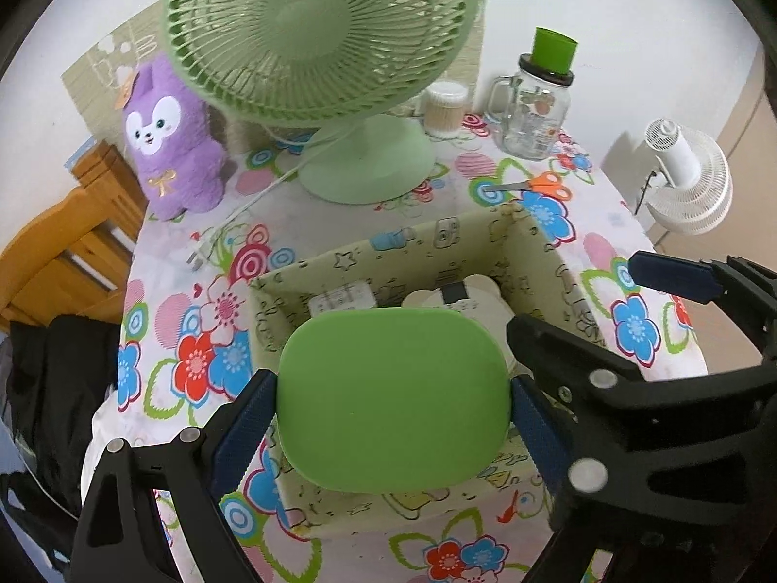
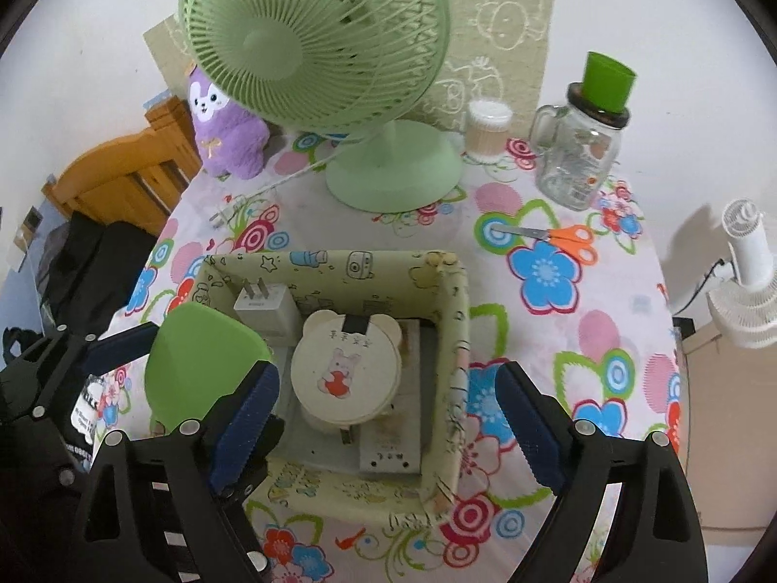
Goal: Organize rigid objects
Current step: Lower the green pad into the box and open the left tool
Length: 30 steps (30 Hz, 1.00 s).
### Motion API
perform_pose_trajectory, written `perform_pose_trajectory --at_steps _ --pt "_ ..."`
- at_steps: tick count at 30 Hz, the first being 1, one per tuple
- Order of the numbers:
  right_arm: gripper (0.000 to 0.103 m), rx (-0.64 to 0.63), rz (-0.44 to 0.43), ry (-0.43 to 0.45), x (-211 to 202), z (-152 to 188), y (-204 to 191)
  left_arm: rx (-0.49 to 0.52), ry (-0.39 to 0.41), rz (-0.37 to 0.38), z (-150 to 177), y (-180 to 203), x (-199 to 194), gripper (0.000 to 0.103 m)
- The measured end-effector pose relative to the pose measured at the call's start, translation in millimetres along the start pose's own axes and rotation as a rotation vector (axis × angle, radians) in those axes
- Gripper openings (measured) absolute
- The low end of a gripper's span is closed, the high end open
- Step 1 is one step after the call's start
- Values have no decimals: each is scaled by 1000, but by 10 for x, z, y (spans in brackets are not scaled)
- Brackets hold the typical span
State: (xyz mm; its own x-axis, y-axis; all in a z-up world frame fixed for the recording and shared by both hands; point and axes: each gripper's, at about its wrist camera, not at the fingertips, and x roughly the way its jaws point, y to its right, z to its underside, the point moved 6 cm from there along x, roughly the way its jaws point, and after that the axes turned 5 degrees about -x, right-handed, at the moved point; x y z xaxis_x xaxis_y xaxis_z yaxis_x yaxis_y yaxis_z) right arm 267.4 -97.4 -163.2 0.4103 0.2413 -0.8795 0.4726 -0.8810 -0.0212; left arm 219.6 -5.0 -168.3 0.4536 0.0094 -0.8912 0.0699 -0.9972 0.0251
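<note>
- Green lid (image 1: 393,398) is clamped in the left gripper (image 1: 393,403) above the box (image 1: 529,238).
- Right gripper (image 2: 383,418) hangs wide, empty.
- Box holds a charger (image 2: 264,311) and round case (image 2: 347,369); scissors (image 2: 548,235) remain outside.

A: How many fans do you count?
B: Two: one green desk fan (image 2: 315,43) and one small white fan (image 2: 743,282).
A: And on the table?
B: One patterned box (image 2: 451,320), one scissors (image 2: 558,235), one glass jar (image 2: 578,160), one green cup (image 2: 607,82), one purple plush toy (image 2: 228,136).
A: Inside the box?
B: One white charger (image 2: 264,311) and one round bear-eared case (image 2: 347,369).
</note>
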Motion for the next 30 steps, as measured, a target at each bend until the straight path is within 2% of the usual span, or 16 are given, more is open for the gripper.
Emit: perform_pose_trajectory --at_steps 9,30 --pt "92 15 35 -1 -64 86 60 30 -18 15 21 37 131 95" --pt "92 8 36 -89 285 195 -8 43 -98 34 187 -28 525 95"
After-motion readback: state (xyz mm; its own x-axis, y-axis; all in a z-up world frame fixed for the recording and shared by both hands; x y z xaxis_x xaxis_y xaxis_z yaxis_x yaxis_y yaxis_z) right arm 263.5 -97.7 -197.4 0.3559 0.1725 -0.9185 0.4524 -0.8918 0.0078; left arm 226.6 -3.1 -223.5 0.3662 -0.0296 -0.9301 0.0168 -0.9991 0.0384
